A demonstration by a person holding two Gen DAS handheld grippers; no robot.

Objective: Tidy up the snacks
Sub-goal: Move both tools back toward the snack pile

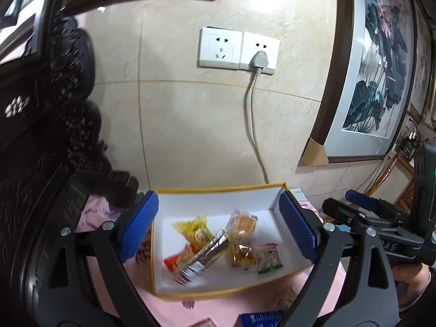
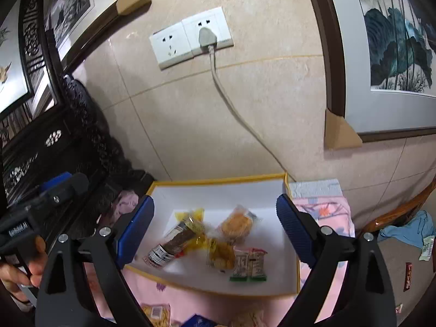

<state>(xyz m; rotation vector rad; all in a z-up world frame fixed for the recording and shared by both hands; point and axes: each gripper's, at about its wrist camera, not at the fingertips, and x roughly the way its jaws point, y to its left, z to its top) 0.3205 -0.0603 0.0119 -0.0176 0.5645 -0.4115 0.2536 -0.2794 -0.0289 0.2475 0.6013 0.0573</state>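
A white box with a yellow rim [image 1: 218,190] [image 2: 218,181] stands on a pink cloth by the wall. In it lie a clear-wrapped dark snack bar [image 1: 203,259] [image 2: 171,244], yellow packets [image 1: 194,229] [image 2: 220,254], a wrapped orange cake [image 1: 242,224] [image 2: 237,223] and small green-edged packets [image 1: 268,259] [image 2: 250,265]. My left gripper [image 1: 218,226] is open and empty above the box. My right gripper [image 2: 215,229] is open and empty above it too. The right gripper shows at the right edge of the left wrist view [image 1: 362,207].
More snack packets lie on the pink cloth at the near edge [image 1: 259,318] [image 2: 155,313]. Dark carved furniture [image 1: 41,136] stands on the left. A cable [image 1: 253,125] hangs from a wall socket. Framed paintings [image 1: 373,68] lean on the wall. Items lie on the floor at right [image 2: 408,272].
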